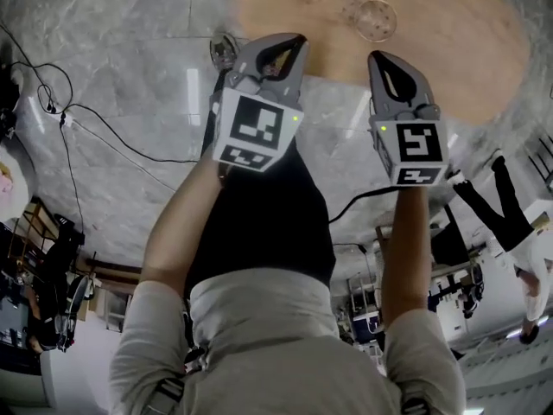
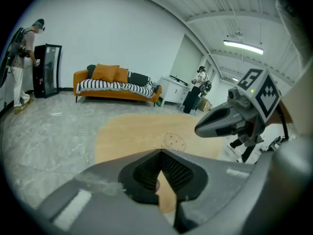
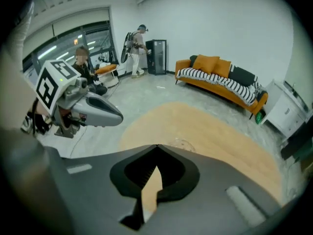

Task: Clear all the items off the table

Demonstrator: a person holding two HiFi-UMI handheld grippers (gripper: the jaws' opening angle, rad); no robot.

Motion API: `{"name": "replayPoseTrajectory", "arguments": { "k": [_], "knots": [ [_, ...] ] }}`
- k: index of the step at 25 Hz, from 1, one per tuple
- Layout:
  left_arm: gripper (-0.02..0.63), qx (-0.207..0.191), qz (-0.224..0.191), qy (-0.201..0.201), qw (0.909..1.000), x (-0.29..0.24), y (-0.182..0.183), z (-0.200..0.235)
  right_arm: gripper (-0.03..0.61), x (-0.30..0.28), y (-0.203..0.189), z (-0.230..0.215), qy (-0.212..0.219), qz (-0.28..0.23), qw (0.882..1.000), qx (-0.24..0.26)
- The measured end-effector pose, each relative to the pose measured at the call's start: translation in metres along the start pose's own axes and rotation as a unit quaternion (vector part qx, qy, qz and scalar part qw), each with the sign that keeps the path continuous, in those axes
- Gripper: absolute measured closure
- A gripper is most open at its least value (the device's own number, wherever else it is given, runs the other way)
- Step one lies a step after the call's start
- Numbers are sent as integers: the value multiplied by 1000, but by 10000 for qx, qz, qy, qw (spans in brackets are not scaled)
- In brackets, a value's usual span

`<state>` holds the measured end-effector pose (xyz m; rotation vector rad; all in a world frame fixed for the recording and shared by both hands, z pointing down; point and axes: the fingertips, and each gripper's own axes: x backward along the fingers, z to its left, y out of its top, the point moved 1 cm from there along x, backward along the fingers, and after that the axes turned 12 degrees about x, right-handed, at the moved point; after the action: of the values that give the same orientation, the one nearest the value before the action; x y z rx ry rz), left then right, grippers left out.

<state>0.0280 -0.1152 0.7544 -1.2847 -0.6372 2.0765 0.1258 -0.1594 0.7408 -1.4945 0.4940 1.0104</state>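
A light wooden table (image 1: pixel 449 50) stands on the grey marble floor ahead of me. On it lies one clear round dish (image 1: pixel 373 17), also seen as a faint dotted circle (image 2: pixel 173 141) in the left gripper view and just past the jaw tips (image 3: pixel 182 144) in the right gripper view. My left gripper (image 1: pixel 298 38) is held out over the floor short of the table, its jaws together and empty. Beside it my right gripper (image 1: pixel 374 57) is also shut with nothing in it. Both hang in the air, apart from the dish.
Black cables (image 1: pixel 95 119) trail over the floor at the left. An orange sofa (image 2: pixel 115 84) with a striped throw stands by the far wall, a black cabinet (image 2: pixel 46 70) and a person (image 2: pixel 22 62) to its left. A white cabinet (image 3: pixel 286 111) stands to the sofa's right.
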Motion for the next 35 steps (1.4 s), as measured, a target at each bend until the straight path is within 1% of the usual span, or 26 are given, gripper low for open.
{"name": "replayPoseTrajectory", "arguments": {
  "k": [1,2,3,4,5,6,7,8,10,11,13,14,15,17,18,19,23,25,30,31,32,35],
  "knots": [
    [592,60,33,-44,10000,1,0,2,572,1,4,-3,-68,177,9993,322],
    [592,147,74,-85,9998,3,1,3,572,3,7,-7,-127,411,9961,764],
    [592,255,127,-123,9995,4,4,4,572,6,11,-12,-167,686,9887,1321],
    [592,363,186,-159,9990,4,5,5,572,9,12,-18,-191,974,9756,1958],
    [592,444,241,-197,9985,4,6,5,572,10,10,-24,-202,1232,9578,2591],
    [592,492,286,-234,9981,3,4,5,572,10,5,-29,-190,1425,9399,3097],
    [592,524,319,-266,9978,2,1,6,572,8,0,-32,-141,1535,9281,3390],
    [592,550,341,-285,9975,1,-3,6,572,6,-6,-33,-59,1564,9245,3474],
    [592,602,377,-298,9970,0,-11,7,572,2,-12,-32,140,1514,9275,3415],
    [592,627,398,-302,9968,1,-13,8,572,1,-13,-29,224,1510,9254,3468],
    [592,653,438,-303,9964,1,-13,8,572,-2,-13,-24,348,1537,9165,3676],
    [592,656,453,-297,9964,0,-12,9,572,-4,-12,-22,403,1523,9159,3691],
    [592,659,464,-288,9963,0,-11,11,572,-7,-11,-19,450,1479,9200,3600],
    [592,679,481,-263,9962,-3,-11,16,572,-16,-7,-17,485,1358,9350,3241],
    [592,697,489,-250,9961,-5,-12,20,572,-21,-6,-16,489,1333,9397,3110],
    [592,719,496,-241,9959,-6,-12,22,572,-25,-6,-16,500,1347,9407,3074],
    [592,799,516,-237,9952,-6,-14,26,571,-32,-11,-8,651,1545,9278,3333],
    [592,836,537,-214,9948,-6,-16,27,571,-35,-13,-3,727,1622,9242,3379],
    [592,861,579,-207,9944,-8,-18,25,566,-43,-12,2,737,1694,9243,3339],
    [592,866,585,-213,9943,-8,-18,25,557,-44,-13,2,753,1735,9236,3334],
    [592,874,587,-216,9942,-9,-17,25,535,-46,-14,2,776,1776,9231,3323],
    [592,919,567,-197,9940,-10,-16,28,531,-48,-17,3,855,1860,9237,3238]
  ]
}}
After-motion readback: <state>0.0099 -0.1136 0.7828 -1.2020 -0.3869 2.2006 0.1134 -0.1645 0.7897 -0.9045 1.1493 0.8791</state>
